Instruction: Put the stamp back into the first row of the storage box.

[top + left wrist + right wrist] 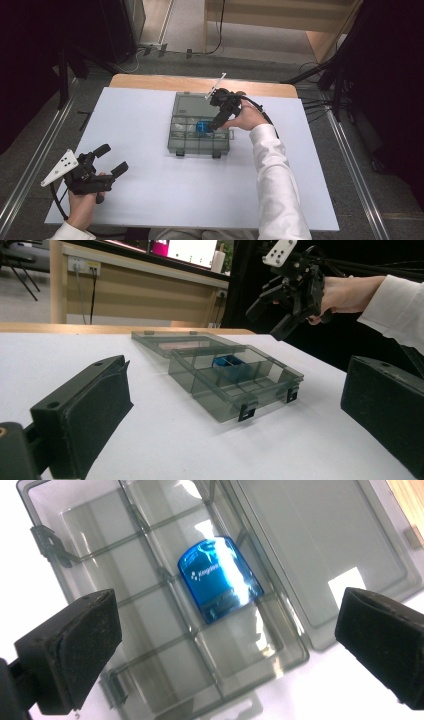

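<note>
A smoky transparent compartment box (183, 146) lies open mid-table, its lid (189, 104) folded flat on the far side. A shiny blue card-shaped item (203, 127) rests in one middle compartment. My right gripper (220, 122) hovers open just above the box's right part; in the right gripper view its gripper (227, 645) has jaws spread wide over the blue item (220, 580), with nothing between them. My left gripper (112, 159) sits open at the near left of the table, well away from the box. In the left gripper view, its gripper (235, 415) frames the box (220, 407).
The white table top (150, 200) has a wooden strip (150, 81) along its far edge. Two black latches (247, 412) stick out of the box's front. Black stands and cables (325, 75) ring the table on the floor.
</note>
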Tool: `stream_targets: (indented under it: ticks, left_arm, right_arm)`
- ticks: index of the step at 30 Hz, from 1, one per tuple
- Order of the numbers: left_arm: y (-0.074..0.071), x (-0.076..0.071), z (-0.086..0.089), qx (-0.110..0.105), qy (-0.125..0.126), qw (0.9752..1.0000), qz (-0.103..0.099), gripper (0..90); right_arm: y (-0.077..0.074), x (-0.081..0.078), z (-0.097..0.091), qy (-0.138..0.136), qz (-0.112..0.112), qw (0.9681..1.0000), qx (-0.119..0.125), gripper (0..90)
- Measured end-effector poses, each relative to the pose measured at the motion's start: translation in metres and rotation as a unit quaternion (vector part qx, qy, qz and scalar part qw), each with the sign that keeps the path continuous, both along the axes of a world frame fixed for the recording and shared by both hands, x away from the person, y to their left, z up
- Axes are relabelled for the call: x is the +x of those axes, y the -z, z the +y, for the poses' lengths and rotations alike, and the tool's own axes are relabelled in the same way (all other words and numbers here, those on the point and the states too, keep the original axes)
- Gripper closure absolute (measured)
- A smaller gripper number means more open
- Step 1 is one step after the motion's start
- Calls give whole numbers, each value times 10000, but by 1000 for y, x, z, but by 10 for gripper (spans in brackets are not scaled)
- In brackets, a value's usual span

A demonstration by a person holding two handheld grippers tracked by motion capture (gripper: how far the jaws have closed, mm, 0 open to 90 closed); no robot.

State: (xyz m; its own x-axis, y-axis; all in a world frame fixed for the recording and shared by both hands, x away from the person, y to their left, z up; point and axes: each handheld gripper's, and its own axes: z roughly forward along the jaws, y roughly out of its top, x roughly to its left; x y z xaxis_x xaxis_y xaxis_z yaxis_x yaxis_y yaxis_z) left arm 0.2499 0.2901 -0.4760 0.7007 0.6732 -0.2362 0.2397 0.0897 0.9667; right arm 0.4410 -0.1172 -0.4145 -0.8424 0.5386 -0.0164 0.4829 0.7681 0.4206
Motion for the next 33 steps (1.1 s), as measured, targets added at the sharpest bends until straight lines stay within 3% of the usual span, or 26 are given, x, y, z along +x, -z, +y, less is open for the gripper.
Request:
stream_targets:
  ticks: [12,22,25,33]
  left_arm:
    - [0,1,-2,-22,23,10000,12,0]
    - [-1,0,-3,-20,94,10000,-15,0]
    - [-1,0,-3,-20,104,9999,-16,0]
    - [-1,0,-4,-8,109,9999,-15,0]
  right_arm:
    - [-10,-25,-36,375,20,9991,201,0]
    - [-12,-48,-49,486,37,9987,120,0]
    - [-12,-54,-53,491,18,9986,214,0]
    - [-4,-75,-65,595,-80,9979,225,0]
